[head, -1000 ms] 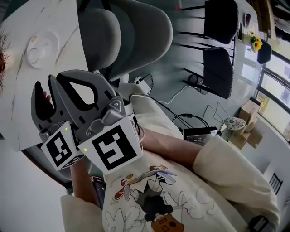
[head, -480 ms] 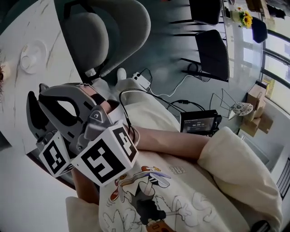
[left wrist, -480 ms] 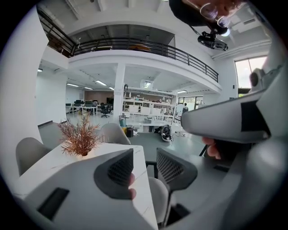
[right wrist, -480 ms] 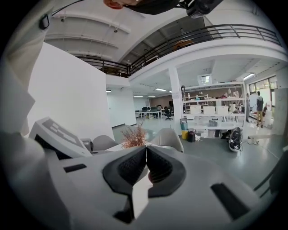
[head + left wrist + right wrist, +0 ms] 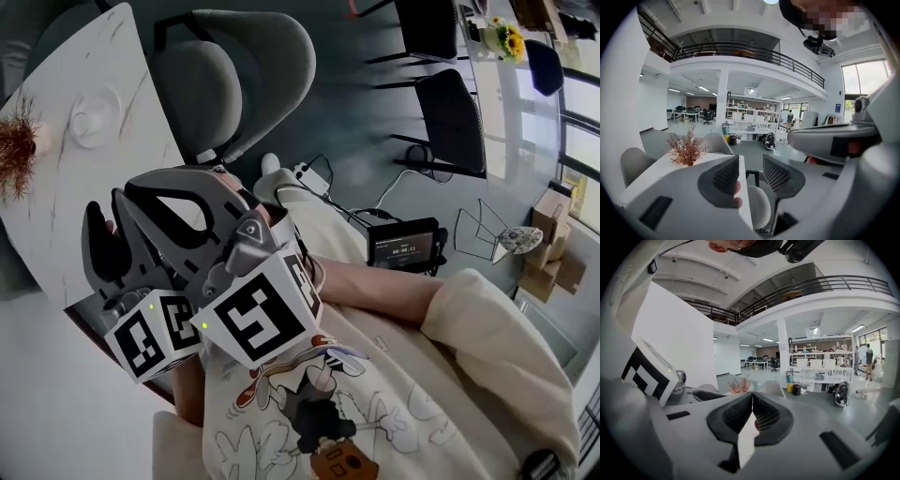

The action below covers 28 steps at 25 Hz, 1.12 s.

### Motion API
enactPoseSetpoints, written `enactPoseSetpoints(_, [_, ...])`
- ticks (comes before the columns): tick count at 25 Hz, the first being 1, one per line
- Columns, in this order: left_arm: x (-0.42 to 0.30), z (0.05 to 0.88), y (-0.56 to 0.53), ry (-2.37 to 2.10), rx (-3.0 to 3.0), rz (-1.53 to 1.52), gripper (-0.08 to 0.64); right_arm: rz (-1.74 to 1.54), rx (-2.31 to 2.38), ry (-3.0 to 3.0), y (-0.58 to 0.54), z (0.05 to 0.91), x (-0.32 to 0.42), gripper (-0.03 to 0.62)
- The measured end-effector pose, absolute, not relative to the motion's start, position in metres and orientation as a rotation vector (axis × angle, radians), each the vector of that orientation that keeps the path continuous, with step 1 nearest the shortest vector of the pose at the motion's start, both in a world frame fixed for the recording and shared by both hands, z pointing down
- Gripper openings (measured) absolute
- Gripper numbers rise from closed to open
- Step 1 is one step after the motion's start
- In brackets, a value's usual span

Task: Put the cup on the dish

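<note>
Left gripper [image 5: 750,163] half open, empty; right gripper [image 5: 752,399] pinched closed, empty. Reaching in closed could topple cup [image 5: 93,119], upper left.

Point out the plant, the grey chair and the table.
plant [image 5: 17,155], head view, its dry twigs.
grey chair [image 5: 267,66], head view, its backrest.
table [image 5: 103,52], head view, bare white top.

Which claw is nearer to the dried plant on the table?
Left, probably. The left claw is just right of the dried plant; the right claw lies beyond it, further right.
</note>
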<state>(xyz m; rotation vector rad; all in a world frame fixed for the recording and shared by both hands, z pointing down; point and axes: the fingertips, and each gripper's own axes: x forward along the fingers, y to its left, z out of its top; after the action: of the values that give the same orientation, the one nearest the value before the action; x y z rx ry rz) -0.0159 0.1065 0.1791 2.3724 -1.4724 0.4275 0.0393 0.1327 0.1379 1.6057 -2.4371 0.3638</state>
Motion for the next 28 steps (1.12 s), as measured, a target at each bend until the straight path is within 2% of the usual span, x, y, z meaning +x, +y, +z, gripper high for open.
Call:
enactPoseSetpoints(1, [-0.014,0.176,0.112,-1.475,2.364,0.428,0.163,0.356,1.612,-2.442,0.136,0.135,0.043,0.006])
enactPoseSetpoints(3, [-0.013,0.166,0.122,-1.484,2.356,0.424,0.106,0.349,1.609,-2.453,0.141,0.128,0.048,0.006])
enactPoseSetpoints(7, [-0.008,0.14,0.14,-1.487,2.372,0.424,0.098,0.323,1.622,-2.491,0.149,0.108,0.053,0.006])
enactPoseSetpoints(13, [-0.012,0.117,0.167,-1.533,2.381,0.468,0.006,0.306,1.633,-2.544,0.166,0.09,0.052,0.006])
enactPoseSetpoints(28, [-0.002,0.138,0.203,-1.544,2.385,0.441,0.006,0.397,1.655,-2.551,0.197,0.116,0.064,0.006])
